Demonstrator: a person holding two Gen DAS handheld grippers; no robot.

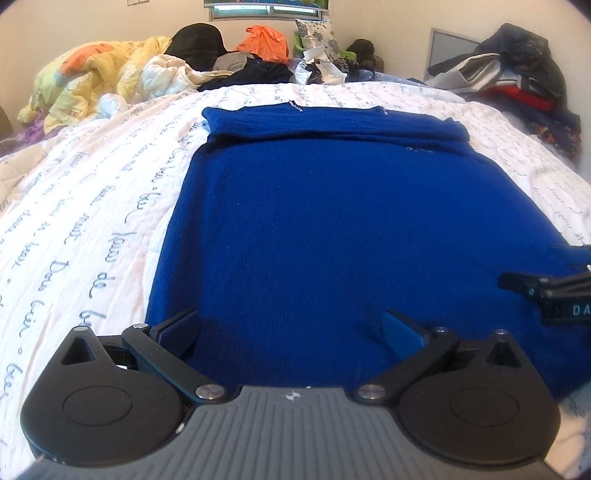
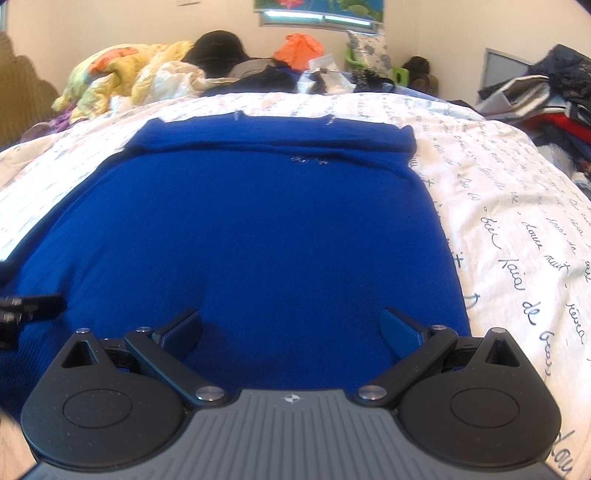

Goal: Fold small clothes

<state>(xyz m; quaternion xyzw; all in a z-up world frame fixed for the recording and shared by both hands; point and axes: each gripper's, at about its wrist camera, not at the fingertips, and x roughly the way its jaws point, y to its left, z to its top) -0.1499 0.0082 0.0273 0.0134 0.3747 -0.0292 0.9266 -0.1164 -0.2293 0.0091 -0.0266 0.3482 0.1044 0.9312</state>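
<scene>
A royal blue knit garment [image 1: 325,221] lies flat on the white bedspread [image 1: 92,206], with a folded band across its far end. My left gripper [image 1: 291,332] is open, low over the garment's near left part, its fingers [image 1: 181,328] apart and holding nothing. My right gripper [image 2: 291,332] is open over the garment's [image 2: 258,221] near right part, close to its right edge. The right gripper's tip shows at the right edge of the left wrist view [image 1: 546,291], and the left gripper's at the left edge of the right wrist view [image 2: 26,306].
The bedspread [image 2: 517,206] carries dark script lettering. At the far end lie a yellow quilt [image 1: 92,77], a black hat [image 1: 199,40], an orange bag [image 1: 264,40] and a patterned pillow [image 1: 319,33]. A pile of dark clothes [image 1: 524,81] stands at the right.
</scene>
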